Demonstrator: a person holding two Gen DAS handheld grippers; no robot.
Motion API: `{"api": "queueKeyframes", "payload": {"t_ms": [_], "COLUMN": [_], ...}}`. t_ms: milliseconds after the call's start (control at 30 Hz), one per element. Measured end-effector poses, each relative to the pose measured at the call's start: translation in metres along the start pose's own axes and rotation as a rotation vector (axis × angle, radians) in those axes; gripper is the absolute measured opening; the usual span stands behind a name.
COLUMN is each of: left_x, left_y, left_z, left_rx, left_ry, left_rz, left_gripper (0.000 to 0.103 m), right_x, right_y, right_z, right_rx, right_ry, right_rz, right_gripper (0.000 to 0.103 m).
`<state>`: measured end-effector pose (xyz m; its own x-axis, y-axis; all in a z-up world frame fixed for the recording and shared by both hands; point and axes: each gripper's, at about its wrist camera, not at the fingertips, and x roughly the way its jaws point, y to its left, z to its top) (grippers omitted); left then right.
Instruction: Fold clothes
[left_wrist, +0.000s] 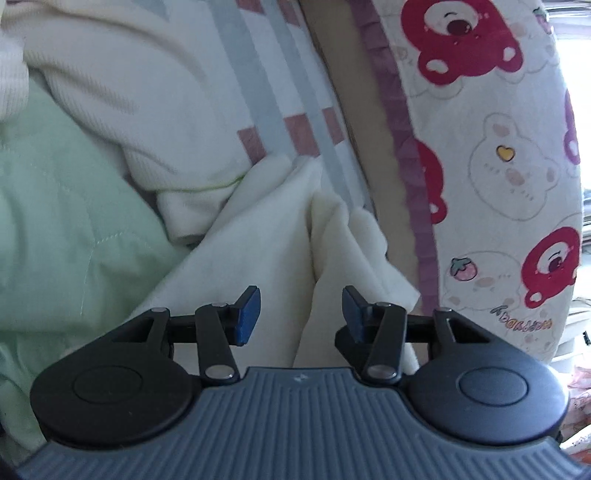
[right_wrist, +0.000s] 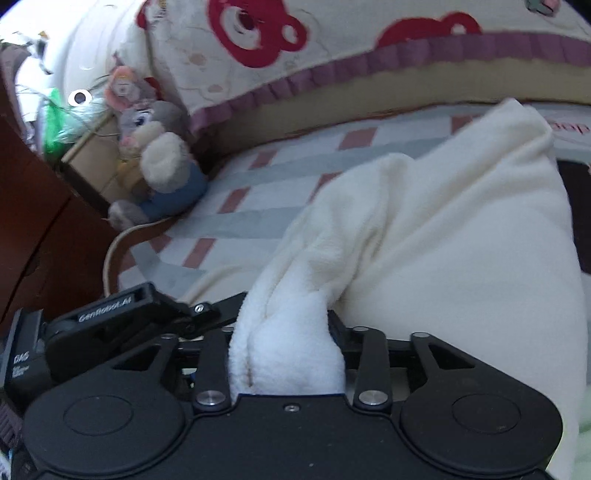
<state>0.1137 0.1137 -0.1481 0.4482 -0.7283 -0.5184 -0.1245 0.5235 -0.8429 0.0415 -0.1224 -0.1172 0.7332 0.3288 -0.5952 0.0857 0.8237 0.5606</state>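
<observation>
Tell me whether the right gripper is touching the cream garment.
Touching. The right wrist view shows a bunch of the cream garment filling the space between the right gripper's jaws.

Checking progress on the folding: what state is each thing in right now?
Cream garment: bunched, not folded, a fold of it between the right gripper's jaws.
Left gripper: open, cloth beneath, not gripped.
Right gripper: around a wad of cloth; grip unclear.
Green quilt: rumpled.
Plush toy: sitting upright by the pillow.
</observation>
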Motion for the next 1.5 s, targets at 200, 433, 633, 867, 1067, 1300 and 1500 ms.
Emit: {"api": "queueKeyframes", "payload": {"t_ms": [200,433,633,867,1067,1300,1500], "left_x": [0.005,0.005,0.008,-0.018,-0.007,-0.005,0.008], "left_y": [0.004,0.004,-0.015,-0.062,-0.028,-0.017,-0.027], "left_z": [0.0,0.001,-0.005,-0.015,-0.002,0.002,-0.01], "left_rx": [-0.019,-0.023,0.107,0.503,0.357,0.272,0.332], "left_ry": [0.005,0.007,0.031,-0.144,0.035,0.069,0.082], "left_rz": [0.014,-0.012,0.017,0.326,0.211,0.106,0.169], "left_gripper": [0.049,0.049,0.051,0.053,0.055,0.059,0.066], "right_x": [-0.049,-0.122,-0.147,-0.129,-0.12,-0.121,-0.115], "right_y": [-0.02,-0.019,-0.047,-0.059,-0.039,-0.026,-0.021], "right_z": [0.011,-0.019,-0.07,-0.083,-0.089,-0.091,-0.105], "right_rx": [0.166,-0.237,-0.265,-0.259,-0.378,-0.504,-0.579], "right_ry": [-0.044,-0.002,0.08,0.091,0.093,0.071,0.027], "right_rz": [0.341,0.026,-0.108,-0.241,-0.335,-0.375,-0.394], "right_gripper": [0.052,0.056,0.056,0.063,0.065,0.065,0.065]}}
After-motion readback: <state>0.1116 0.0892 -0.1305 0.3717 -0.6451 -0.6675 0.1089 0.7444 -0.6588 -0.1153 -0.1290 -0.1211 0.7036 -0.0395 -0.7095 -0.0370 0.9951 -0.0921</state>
